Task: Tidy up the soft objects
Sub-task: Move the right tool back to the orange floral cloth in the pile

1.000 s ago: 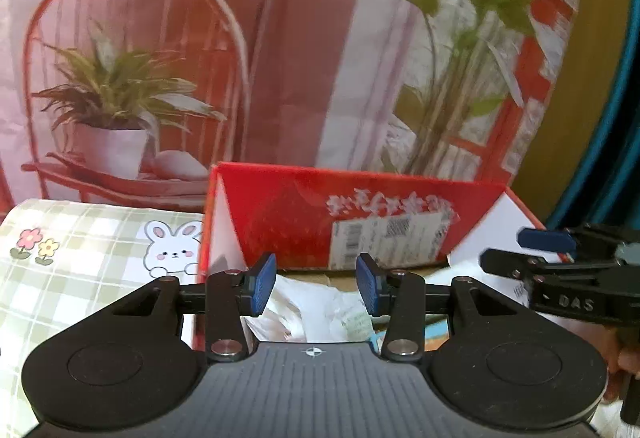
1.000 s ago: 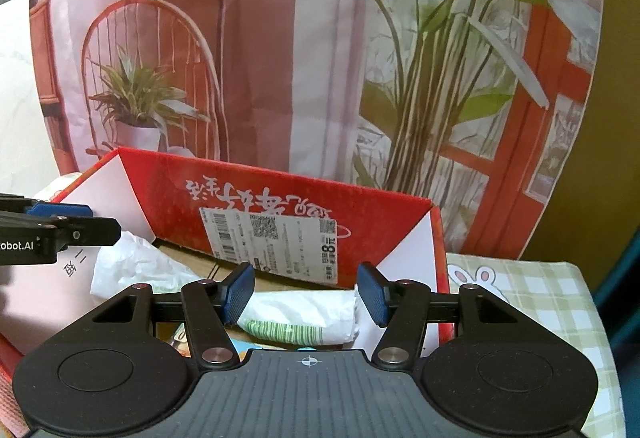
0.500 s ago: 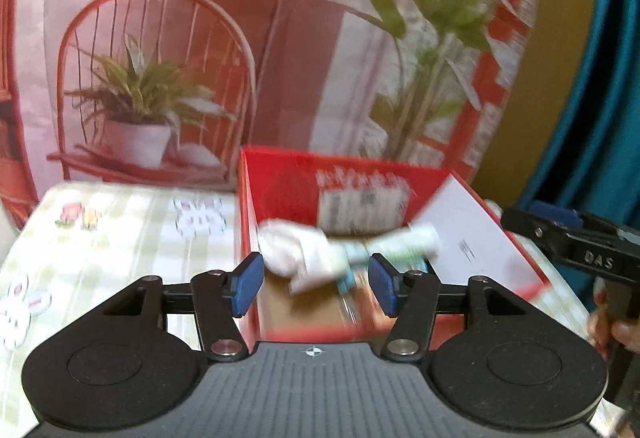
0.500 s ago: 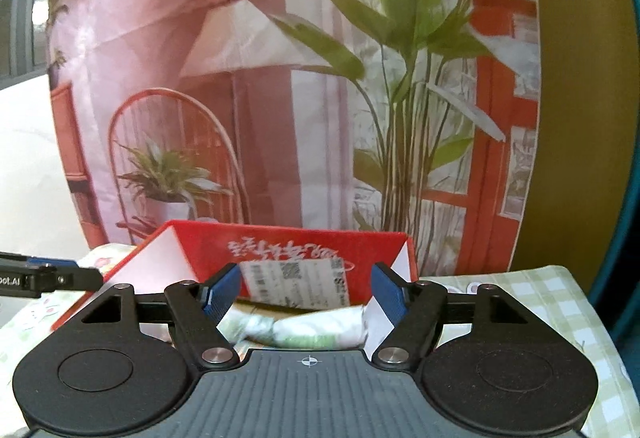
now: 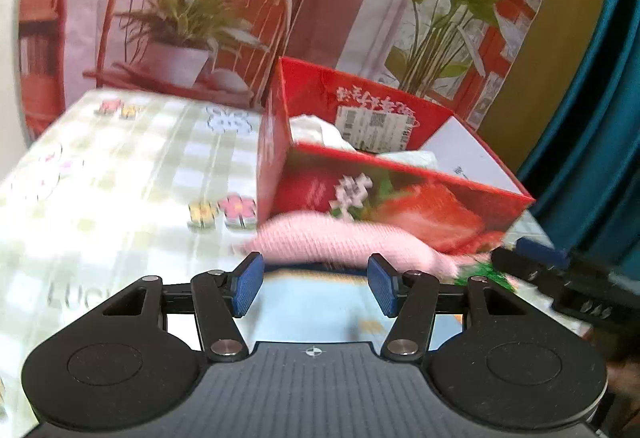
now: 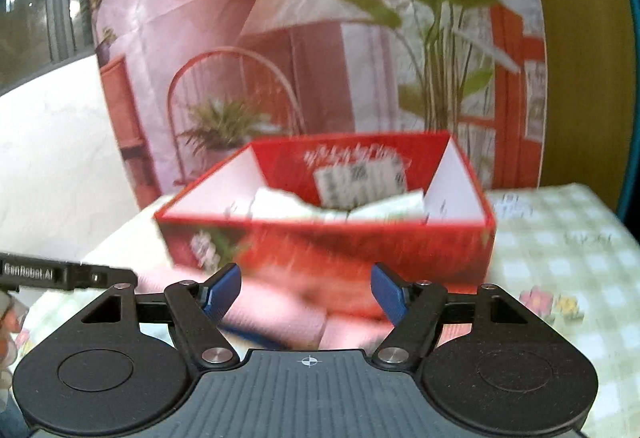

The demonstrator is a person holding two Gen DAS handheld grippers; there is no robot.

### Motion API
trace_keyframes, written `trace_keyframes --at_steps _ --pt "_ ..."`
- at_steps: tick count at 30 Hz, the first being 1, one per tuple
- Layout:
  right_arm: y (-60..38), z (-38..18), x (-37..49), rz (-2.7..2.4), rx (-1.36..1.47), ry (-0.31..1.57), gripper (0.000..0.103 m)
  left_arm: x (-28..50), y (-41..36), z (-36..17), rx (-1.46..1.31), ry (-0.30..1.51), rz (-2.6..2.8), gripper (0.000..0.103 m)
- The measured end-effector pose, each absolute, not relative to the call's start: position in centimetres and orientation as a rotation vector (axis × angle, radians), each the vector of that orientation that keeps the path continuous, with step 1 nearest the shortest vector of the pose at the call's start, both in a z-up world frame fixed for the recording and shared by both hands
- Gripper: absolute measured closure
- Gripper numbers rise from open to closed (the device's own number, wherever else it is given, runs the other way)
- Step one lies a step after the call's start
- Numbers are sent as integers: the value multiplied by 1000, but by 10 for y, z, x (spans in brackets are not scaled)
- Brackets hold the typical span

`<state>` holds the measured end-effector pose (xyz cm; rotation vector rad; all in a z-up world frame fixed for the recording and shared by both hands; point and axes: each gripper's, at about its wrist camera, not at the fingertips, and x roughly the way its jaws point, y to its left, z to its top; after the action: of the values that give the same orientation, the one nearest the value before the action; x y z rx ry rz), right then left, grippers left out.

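A red cardboard box (image 5: 400, 197) stands open on the checked tablecloth, and white soft packets (image 5: 320, 131) lie inside it. A pink knitted cloth (image 5: 344, 238) lies against the box's near wall, over a light blue item (image 5: 312, 310). My left gripper (image 5: 316, 280) hangs open just short of the pink cloth, with nothing between its pads. In the right wrist view the red box (image 6: 328, 238) holds the white packets (image 6: 280, 203), and the pink cloth (image 6: 280, 306) lies below. My right gripper (image 6: 306, 288) is open above the cloth and holds nothing.
The green checked tablecloth (image 5: 132, 173) stretches left of the box and also lies to its right (image 6: 568, 250). A printed backdrop with a chair and plants (image 5: 192, 17) stands behind. A blue curtain (image 5: 600, 97) hangs at the right. The other gripper (image 5: 536, 250) shows at the edge.
Both grippers have drawn back from inside the box and their jaws have widened. The white packets stay in the box. The pink cloth has come into view below.
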<state>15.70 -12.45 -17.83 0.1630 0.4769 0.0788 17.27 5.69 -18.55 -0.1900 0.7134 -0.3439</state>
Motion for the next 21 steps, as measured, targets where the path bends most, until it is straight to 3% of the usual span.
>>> trace_keyframes --at_steps 21 --pt "-121 -209 114 111 151 604 35 105 48 -202 -180 793 -357 43"
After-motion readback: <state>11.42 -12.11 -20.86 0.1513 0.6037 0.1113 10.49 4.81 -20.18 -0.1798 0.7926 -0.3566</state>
